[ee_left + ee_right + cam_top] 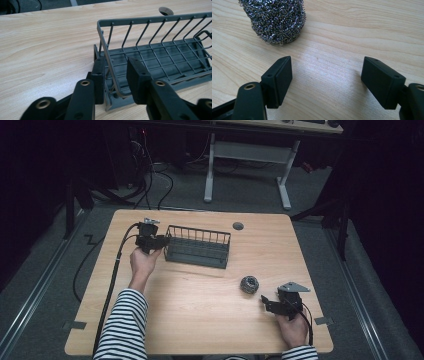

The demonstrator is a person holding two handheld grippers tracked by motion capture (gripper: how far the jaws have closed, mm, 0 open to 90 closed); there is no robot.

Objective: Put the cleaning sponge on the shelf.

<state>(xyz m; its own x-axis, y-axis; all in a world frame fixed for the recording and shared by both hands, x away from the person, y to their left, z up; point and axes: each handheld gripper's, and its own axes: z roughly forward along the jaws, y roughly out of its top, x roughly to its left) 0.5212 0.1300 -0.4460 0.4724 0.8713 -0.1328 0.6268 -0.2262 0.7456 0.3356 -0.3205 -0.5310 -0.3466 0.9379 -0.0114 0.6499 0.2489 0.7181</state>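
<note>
Left gripper view: left gripper (pixel 117 81) fingers straddle basket (pixel 160 57) end; right gripper (pixel 325 83) wide apart.

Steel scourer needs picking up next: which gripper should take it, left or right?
Right. The right gripper sits open just beside the steel scourer, its fingers spread just short of it. The left gripper is busy straddling the end wall of the wire basket, across the table.

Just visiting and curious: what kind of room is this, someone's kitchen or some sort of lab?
Probably a lab or workshop. The wooden table stands on grey carpet among loose floor cables, with another desk frame behind and dark surroundings.
</note>
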